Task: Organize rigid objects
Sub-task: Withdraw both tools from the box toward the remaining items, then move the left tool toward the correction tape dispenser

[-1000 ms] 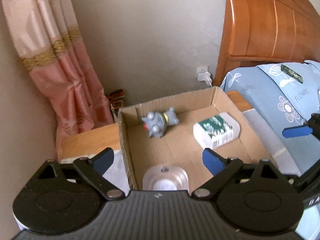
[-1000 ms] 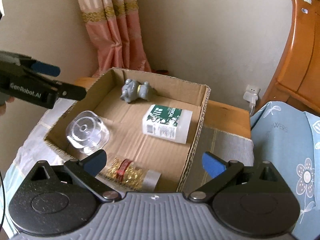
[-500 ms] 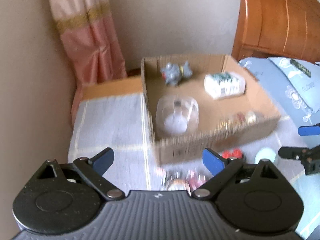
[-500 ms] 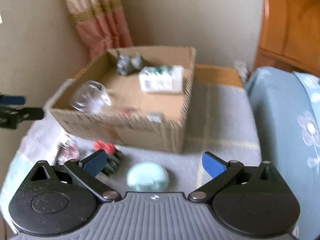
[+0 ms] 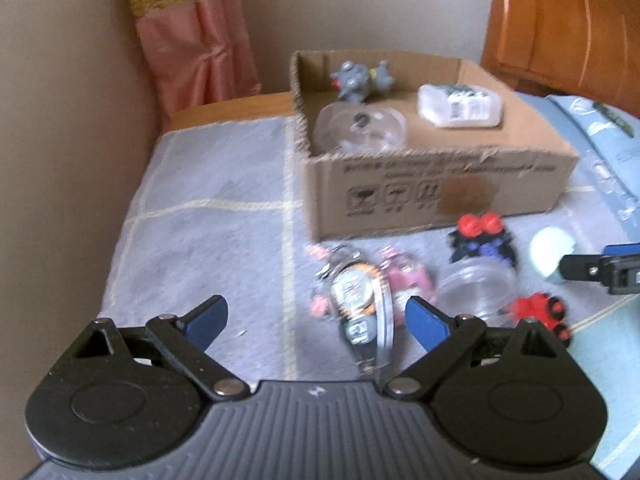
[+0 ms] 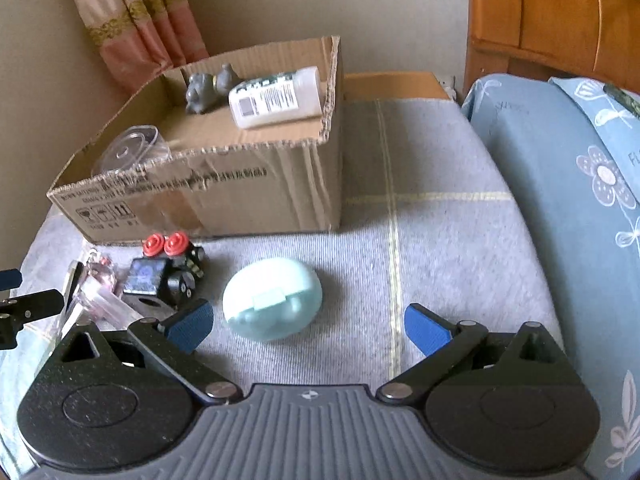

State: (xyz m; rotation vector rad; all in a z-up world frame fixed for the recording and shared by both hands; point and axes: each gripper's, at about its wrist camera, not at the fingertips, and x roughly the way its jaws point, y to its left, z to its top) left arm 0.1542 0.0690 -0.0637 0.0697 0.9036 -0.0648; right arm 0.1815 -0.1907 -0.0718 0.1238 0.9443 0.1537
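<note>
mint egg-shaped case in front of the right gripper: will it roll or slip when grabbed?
The mint case is rounded and glossy, so it will probably slip between flat jaws. It lies on its side on the cloth, which may damp rolling. It looks like a rigid shell, probably light.

figurine [image 6: 206, 90] and bottle [image 6: 276, 98] in box [image 6: 240, 196], egg case [image 6: 273, 299] before it

Through the right wrist camera I see my right gripper [image 6: 306, 322] spread wide above a pale green egg-shaped case [image 6: 273, 298] on the grey cloth [image 6: 436, 240]. Behind it sits the cardboard box [image 6: 224, 196], holding a white bottle [image 6: 276, 98], a grey figurine [image 6: 208, 88] and a clear container [image 6: 130, 152].
</note>
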